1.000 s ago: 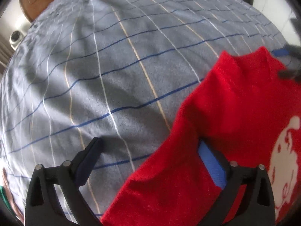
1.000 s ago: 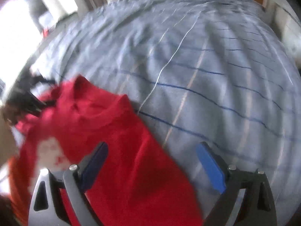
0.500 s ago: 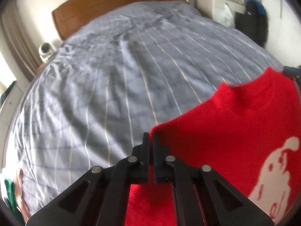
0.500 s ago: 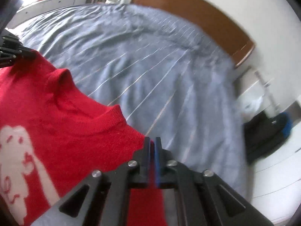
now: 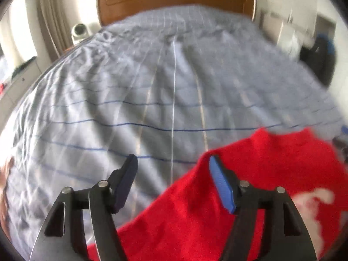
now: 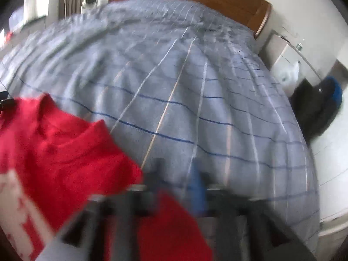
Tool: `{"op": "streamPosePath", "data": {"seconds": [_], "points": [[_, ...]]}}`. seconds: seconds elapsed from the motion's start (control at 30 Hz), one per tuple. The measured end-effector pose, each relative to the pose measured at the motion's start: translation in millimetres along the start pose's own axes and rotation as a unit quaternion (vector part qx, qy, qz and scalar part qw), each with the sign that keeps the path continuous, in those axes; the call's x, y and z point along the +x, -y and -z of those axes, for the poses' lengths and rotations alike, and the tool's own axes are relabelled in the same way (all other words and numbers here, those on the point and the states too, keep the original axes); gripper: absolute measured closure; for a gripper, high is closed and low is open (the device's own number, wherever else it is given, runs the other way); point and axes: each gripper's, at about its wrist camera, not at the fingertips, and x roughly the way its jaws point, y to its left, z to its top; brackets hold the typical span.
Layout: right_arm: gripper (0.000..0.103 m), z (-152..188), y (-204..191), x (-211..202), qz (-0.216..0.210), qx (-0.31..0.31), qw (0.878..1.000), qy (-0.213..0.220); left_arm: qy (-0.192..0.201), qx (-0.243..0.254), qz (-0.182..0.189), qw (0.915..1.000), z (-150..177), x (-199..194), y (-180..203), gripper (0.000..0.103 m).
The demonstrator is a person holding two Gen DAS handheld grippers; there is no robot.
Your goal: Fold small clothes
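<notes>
The red sweater (image 5: pixel 256 187) lies on the grey checked bedspread (image 5: pixel 152 100). Your left gripper (image 5: pixel 173 174) has just opened, nothing pinched; the right gripper (image 6: pixel 177 174) was opening too, but blur hides its state. Let the shoulders settle flat before regrasping.

Left gripper (image 5: pixel 173 164): pitched downward, jaws spread apart after just opening, nothing pressed between the pads; the right-hand finger (image 5: pixel 221 187) shows a blue pad. Right gripper (image 6: pixel 178 171): also pitched downward, heavily blurred, jaws just opening, with a gap between them.
</notes>
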Motion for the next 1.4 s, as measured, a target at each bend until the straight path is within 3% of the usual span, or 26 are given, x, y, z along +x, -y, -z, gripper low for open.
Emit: {"op": "streamPosePath", "data": {"seconds": [0.07,0.17,0.27,0.47,0.53,0.63,0.7,0.77,0.8,0.83,0.87,0.9,0.93,1.1,1.27,1.33,1.37,1.4], "points": [[0.031,13,5,-37,-0.015,0.000,1.000,0.028,-0.007,0.002,0.031,0.9995,9,-34,-8,0.028],[0.031,46,7,-102,-0.050,0.002,0.998,0.046,-0.023,0.021,0.056,0.9979,45,-94,-14,0.013],[0.030,98,0,-167,-0.101,0.006,0.994,0.041,-0.061,0.040,0.068,0.9950,110,-142,-12,0.012],[0.028,245,-32,-232,-0.202,0.054,0.976,-0.053,-0.126,0.020,0.053,0.9904,261,-191,9,0.012],[0.028,295,-45,-231,-0.223,0.092,0.965,-0.098,-0.130,0.028,0.055,0.9896,285,-197,20,0.013],[0.029,340,-54,-214,-0.248,0.165,0.944,-0.138,-0.117,0.049,0.047,0.9908,302,-199,41,0.013],[0.033,350,-57,-208,-0.257,0.201,0.936,-0.128,-0.122,0.052,0.052,0.9898,307,-193,51,0.014],[0.036,349,-61,-204,-0.274,0.217,0.930,-0.116,-0.133,0.054,0.060,0.9878,312,-185,62,0.021],[0.038,346,-63,-202,-0.276,0.218,0.930,-0.109,-0.138,0.050,0.065,0.9870,313,-180,65,0.031],[0.049,345,-65,-202,-0.274,0.217,0.931,-0.105,-0.148,0.034,0.075,0.9855,315,-174,67,0.053],[0.074,342,-68,-200,-0.274,0.213,0.932,-0.107,-0.161,0.012,0.089,0.9829,318,-167,65,0.069],[0.092,340,-72,-197,-0.263,0.203,0.936,-0.116,-0.177,-0.011,0.101,0.9789,321,-158,62,0.101],[0.099,338,-75,-196,-0.249,0.197,0.940,-0.122,-0.188,-0.032,0.110,0.9755,326,-154,59,0.100],[0.100,349,-71,-205,-0.174,0.174,0.960,-0.134,-0.181,-0.050,0.097,0.9774,334,-161,47,0.101],[0.100,347,-80,-195,-0.153,0.150,0.967,-0.137,-0.175,-0.009,0.072,0.9818,332,-159,63,0.099],[0.098,335,-84,-208,-0.140,0.133,0.973,-0.123,-0.152,0.000,0.068,0.9861,324,-177,69,0.090],[0.082,327,-84,-219,-0.124,0.123,0.978,-0.115,-0.140,-0.001,0.067,0.9879,320,-186,69,0.085],[0.069,317,-83,-234,-0.096,0.111,0.984,-0.099,-0.117,-0.005,0.066,0.9909,314,-200,67,0.062]]}}
